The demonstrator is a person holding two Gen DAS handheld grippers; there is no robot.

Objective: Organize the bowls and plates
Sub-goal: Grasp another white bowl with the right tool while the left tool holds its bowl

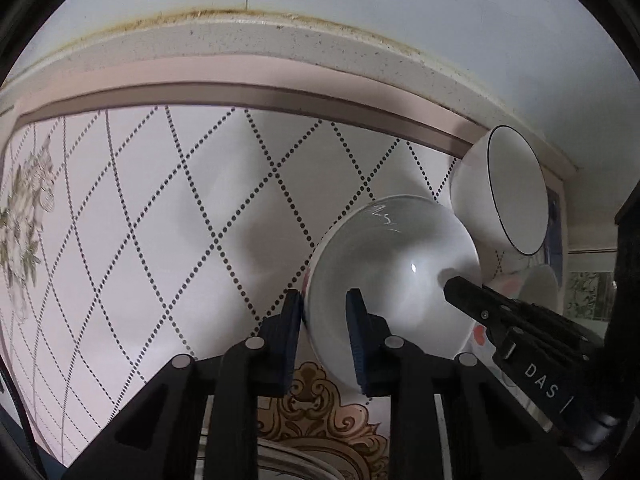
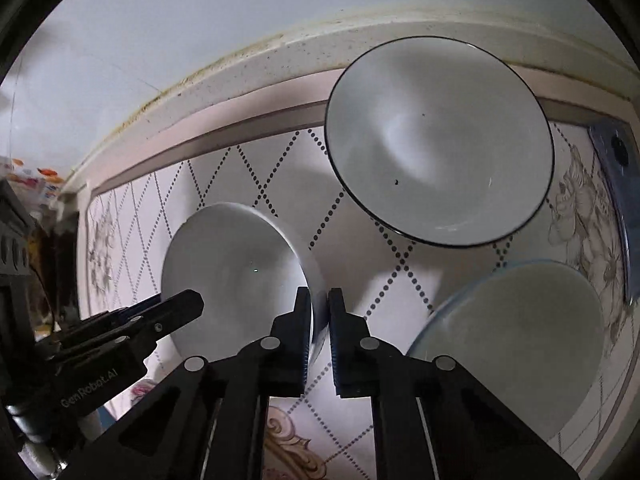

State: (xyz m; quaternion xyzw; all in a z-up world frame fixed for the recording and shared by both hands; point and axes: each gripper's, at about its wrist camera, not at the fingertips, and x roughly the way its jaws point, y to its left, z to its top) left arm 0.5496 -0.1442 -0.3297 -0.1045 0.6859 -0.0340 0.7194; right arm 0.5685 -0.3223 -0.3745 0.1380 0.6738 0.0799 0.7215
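Here, both the left gripper (image 1: 323,312) and right gripper (image 2: 319,312) pinch opposite rims of 1 white bowl (image 1: 394,268), jaws closed on it, near a black-rimmed bowl (image 2: 440,140).

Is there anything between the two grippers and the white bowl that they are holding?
Nothing visible. The left gripper has its fingers on either side of the white bowl rim, and the right gripper pinches the opposite rim. The black-rimmed bowl sits apart, behind.
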